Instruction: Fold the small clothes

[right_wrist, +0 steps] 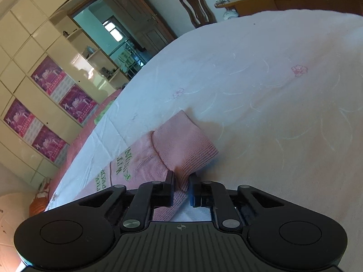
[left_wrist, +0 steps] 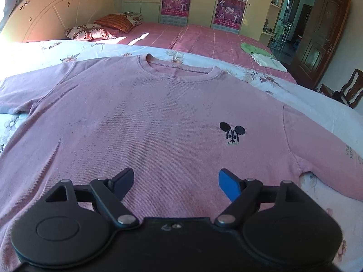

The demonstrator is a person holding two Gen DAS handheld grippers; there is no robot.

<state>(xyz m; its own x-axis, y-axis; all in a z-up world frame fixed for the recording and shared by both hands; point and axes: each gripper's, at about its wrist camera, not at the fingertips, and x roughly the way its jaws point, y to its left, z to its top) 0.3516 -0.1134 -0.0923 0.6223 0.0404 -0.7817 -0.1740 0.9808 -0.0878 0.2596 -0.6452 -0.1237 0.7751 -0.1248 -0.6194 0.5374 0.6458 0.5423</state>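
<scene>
Bed [left_wrist: 226,43]: big, soft, holds work. Shirt [left_wrist: 145,113] pink, flat, front up, near on bed, neck far — spread for folding. Sleeve cuff [right_wrist: 192,149] at right. Right gripper [right_wrist: 181,187]: jaws pinched on cuff, likely to fold sleeve in. Left gripper [left_wrist: 174,181]: jaws apart, above hem, holding nothing.

A pink sweater [left_wrist: 145,117] lies flat, front up, on a pale floral sheet [left_wrist: 301,95], its mouse-head emblem [left_wrist: 231,133] toward the right. The left gripper [left_wrist: 174,182] hovers over the lower chest, jaws spread wide, gripping nothing.
</scene>
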